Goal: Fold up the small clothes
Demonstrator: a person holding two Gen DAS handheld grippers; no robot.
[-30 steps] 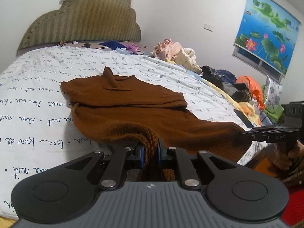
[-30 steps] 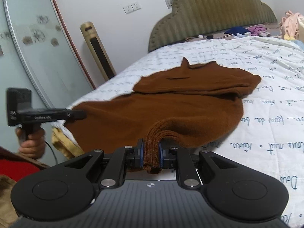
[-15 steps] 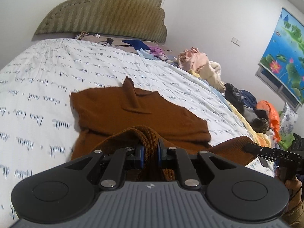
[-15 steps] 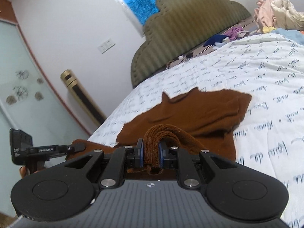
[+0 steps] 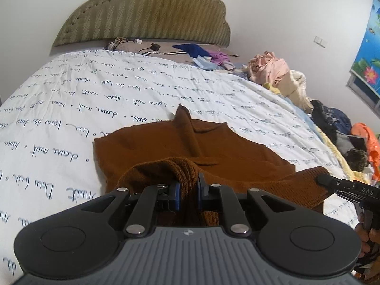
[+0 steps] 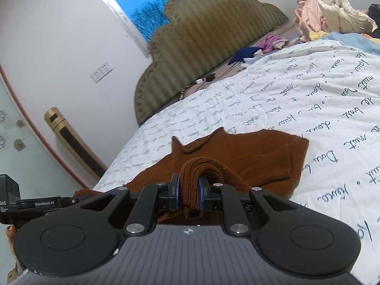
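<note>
A brown knit sweater (image 5: 190, 147) lies on the white bedsheet (image 5: 71, 99), its collar end toward the headboard. My left gripper (image 5: 188, 190) is shut on the ribbed hem at one corner, lifted over the sweater's body. The right gripper (image 6: 189, 191) is shut on the other hem corner (image 6: 190, 173), which bunches between its blue pads. Seen from the left wrist, the right gripper (image 5: 319, 179) reaches in at the right edge, pinching the hem. The right wrist view has the left gripper (image 6: 74, 200) at its left edge. The hem hangs doubled back over the lower body.
A green padded headboard (image 5: 142, 16) stands at the far end. Piled clothes (image 5: 273, 68) and dark and orange garments (image 5: 332, 123) line the bed's right side. Cables and small items (image 5: 152, 47) lie near the headboard. A gold tower fan (image 6: 71, 142) stands by the wall.
Both grippers have carried the hem toward the collar end, so the lower body now folds over the upper part. The sweater looks shorter and the headboard nearer.
</note>
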